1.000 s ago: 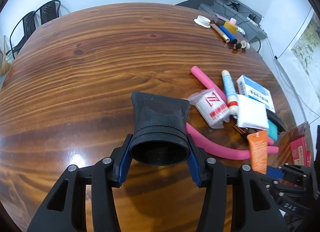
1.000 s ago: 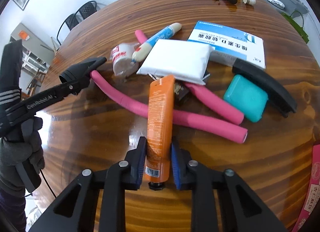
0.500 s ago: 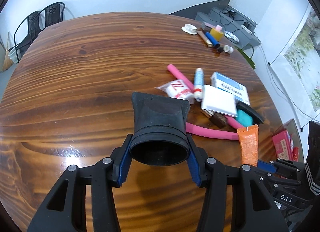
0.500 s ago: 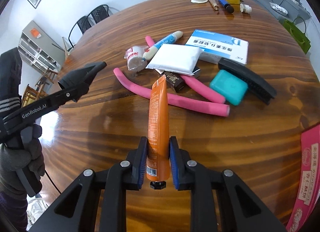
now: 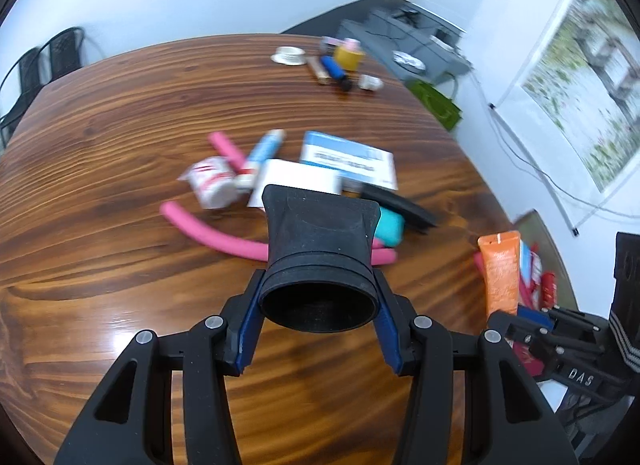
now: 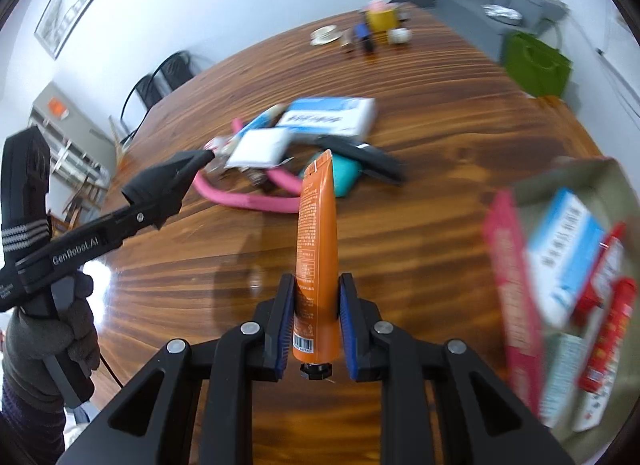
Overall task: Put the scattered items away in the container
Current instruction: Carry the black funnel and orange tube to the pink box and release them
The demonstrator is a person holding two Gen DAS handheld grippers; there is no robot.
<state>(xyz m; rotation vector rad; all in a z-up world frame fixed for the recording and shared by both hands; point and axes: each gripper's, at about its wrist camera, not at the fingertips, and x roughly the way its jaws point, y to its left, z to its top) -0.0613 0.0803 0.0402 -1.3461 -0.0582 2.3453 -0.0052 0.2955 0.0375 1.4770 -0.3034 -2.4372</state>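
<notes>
Right gripper (image 6: 316, 323) clamped on orange tube (image 6: 317, 249): long axis forward along fingers, cap rearward, crimped end ahead and raised above glossy wood-grain table (image 6: 420, 205). Cardboard box (image 6: 576, 277) of packets just right of gripper. Left gripper (image 5: 318, 321) clamped on black rubber nozzle (image 5: 320, 249), flared end forward. White-walled room.

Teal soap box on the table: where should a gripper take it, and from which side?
Judging from the right wrist view, grip the teal soap box across its short rounded sides, coming from above. It lies flat, wedged between the black brush and the pink foam rod, so a side approach looks blocked.
</notes>
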